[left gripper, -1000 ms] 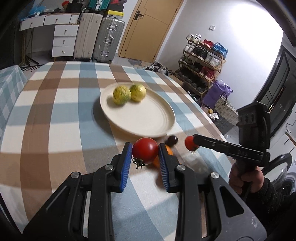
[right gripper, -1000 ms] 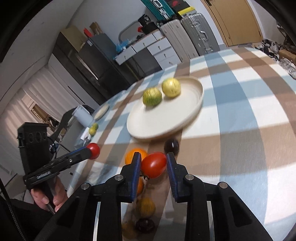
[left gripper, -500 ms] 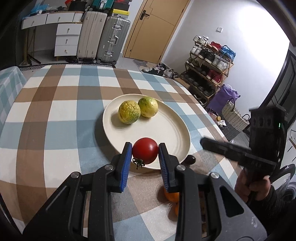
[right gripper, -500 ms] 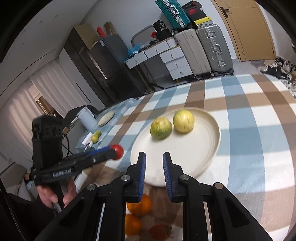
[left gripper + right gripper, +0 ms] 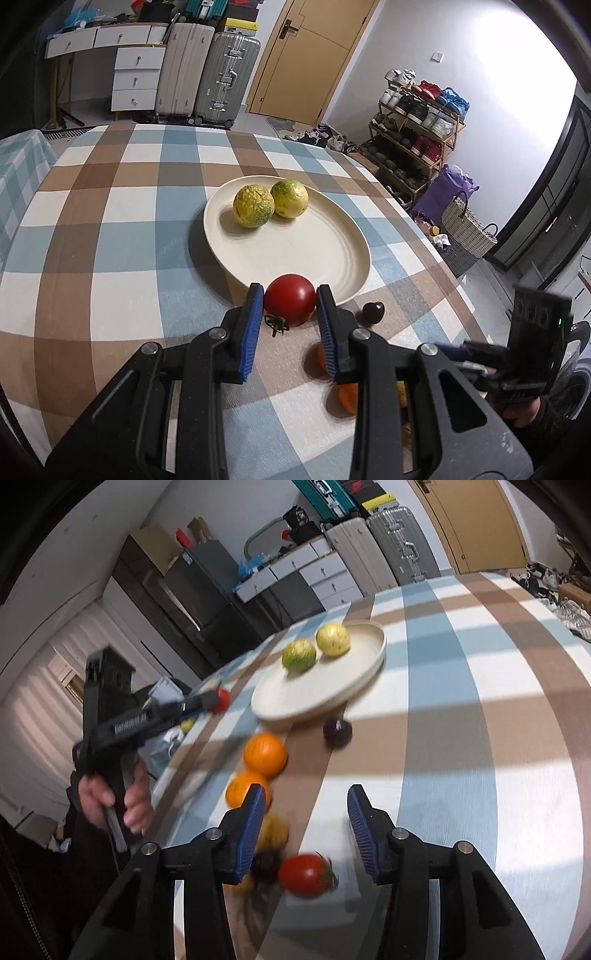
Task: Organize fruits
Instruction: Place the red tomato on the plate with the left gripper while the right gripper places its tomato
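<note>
While the left gripper (image 5: 290,306) pinches a smooth, round red tomato (image 5: 289,303), the right gripper (image 5: 306,825) is opening — nothing between its ribbed blue pads. Two pitted, yellow-green fruits (image 5: 270,202) sit on the cream plate (image 5: 295,254) — possibly passion fruit.

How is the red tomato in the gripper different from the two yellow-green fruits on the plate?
The red tomato is smooth and red; the yellow-green fruits are blotchy, one wrinkled. The tomato is pinched in the left gripper; the fruits lie loose on the plate. The tomato looks smaller. All are round.

Both my wrist cameras are looking forward and down along my tongs, sharing the plate (image 5: 354,280) (image 5: 373,657).
</note>
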The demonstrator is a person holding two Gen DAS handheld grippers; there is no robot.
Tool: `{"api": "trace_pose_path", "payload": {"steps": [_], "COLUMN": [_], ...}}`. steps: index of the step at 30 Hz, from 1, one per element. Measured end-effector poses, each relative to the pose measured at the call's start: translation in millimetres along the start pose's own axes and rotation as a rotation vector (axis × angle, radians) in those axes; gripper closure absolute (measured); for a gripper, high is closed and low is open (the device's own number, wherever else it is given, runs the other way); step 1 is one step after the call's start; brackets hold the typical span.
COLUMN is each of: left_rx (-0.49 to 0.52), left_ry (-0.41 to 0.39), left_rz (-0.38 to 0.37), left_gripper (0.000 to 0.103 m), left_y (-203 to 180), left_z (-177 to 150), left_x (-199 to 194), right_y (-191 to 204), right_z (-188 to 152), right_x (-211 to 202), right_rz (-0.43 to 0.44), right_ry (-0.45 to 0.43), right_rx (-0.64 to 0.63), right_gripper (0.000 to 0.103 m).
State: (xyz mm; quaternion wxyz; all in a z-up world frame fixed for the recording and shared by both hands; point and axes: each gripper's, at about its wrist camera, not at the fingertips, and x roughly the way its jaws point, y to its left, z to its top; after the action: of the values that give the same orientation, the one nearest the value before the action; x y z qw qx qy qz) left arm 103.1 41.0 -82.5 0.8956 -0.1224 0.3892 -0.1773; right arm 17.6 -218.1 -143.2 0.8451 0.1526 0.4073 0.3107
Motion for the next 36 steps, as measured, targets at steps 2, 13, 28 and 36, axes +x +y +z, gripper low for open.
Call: {"api": "trace_pose_path", "payload": {"steps": [2, 13, 28, 36], "left_rx": [0.001, 0.022, 0.056, 0.059], "left_ry": [0.000, -0.002, -0.003, 0.013], "left_rz": [-0.003, 0.003, 0.005, 0.010], "left_gripper": [0.077, 0.077, 0.077, 0.077], "left_y": [-2.7, -13.2, -14.7, -3.1], "left_z": [-2.1, -12.1, 3.6, 32.3], "left_x": [-2.4, -15.4, -8.6, 19.4], "right_y": [2.5, 24.5, 38.7, 33.3], "right_z": [-9.2, -55.4, -17.9, 92.3], "right_x": [0.9, -11.2, -20.7, 0.5], "right_rz": [-0.019, -0.094, -0.122, -0.013], "right_ry": [0.020, 0.020, -0.076, -0.163], "right_rx": [-0.010, -0.101, -0.209, -0.218], "right_gripper": [0.055, 0.055, 0.073, 0.073]}}
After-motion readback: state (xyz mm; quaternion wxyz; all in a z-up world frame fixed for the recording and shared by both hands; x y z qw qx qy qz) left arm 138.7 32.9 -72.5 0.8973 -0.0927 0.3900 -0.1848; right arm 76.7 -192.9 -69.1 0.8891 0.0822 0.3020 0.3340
